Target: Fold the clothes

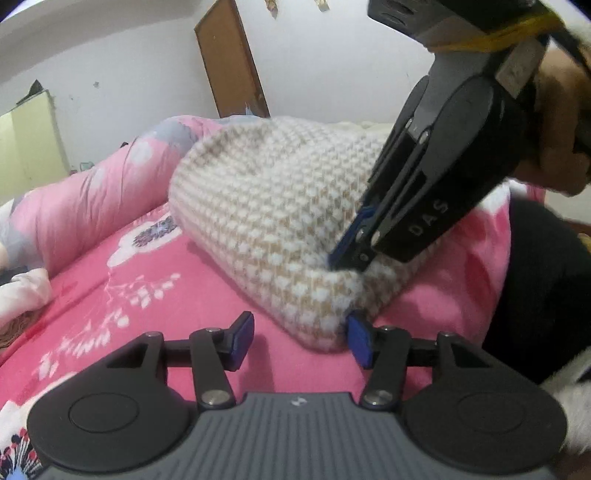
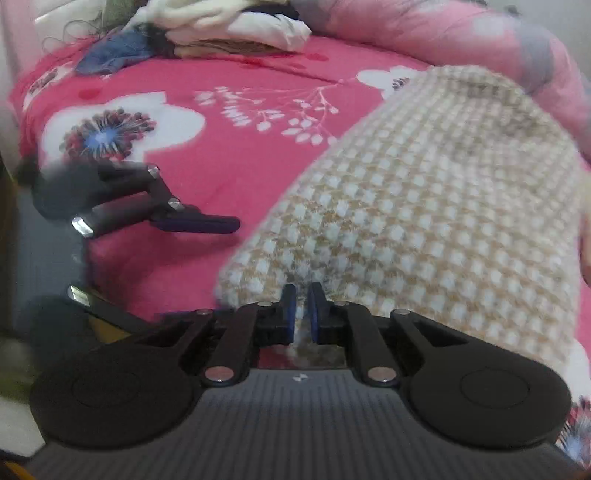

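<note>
A cream-and-tan knitted garment, woven in a small check pattern, lies humped on a bed covered by a bright pink floral sheet. The right gripper has its blue-padded jaws clamped together on the garment's near edge, pinching a ridge of knit. The left gripper rests low on the sheet beside the garment's lower corner with its jaws wide apart, the right-hand pad touching the knit and the other over bare sheet.

The left wrist view alone shows the right gripper from outside, angled down into the knit, along with a white wall and a brown wooden board. The right wrist view alone shows a heap of other clothes at the bed's far end, and a rolled pink quilt behind the garment.
</note>
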A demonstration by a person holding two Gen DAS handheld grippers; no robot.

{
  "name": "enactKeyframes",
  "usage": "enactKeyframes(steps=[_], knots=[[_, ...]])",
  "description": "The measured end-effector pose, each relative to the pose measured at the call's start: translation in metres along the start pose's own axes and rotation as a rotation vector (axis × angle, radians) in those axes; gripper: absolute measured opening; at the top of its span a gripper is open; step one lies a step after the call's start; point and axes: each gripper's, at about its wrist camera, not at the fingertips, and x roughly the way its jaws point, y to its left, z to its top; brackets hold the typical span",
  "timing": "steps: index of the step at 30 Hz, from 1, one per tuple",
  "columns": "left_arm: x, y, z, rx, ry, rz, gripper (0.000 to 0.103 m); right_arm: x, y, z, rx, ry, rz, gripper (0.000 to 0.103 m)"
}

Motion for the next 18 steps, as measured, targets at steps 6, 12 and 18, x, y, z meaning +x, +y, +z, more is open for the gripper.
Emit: enactKeyframes(steps=[6, 12, 18], knots=[[-0.029, 0.025, -0.003, -0.052, 0.024, -0.052, 0.057, -0.014, -0.007, -0.008, 0.075, -0.069, 0.015, 0.006], [-0.032, 0.049, 0.041, -0.175, -0.079, -0.113, 0.060, -0.040, -0.019, -0.025, 0.188, -0.186, 0.046, 0.007], [0.023, 0.040, 0.075, -0.094, -0.086, -0.094, 0.059, -0.091, -0.041, -0.033, 0.214, -0.303, -0.159, 0.008]])
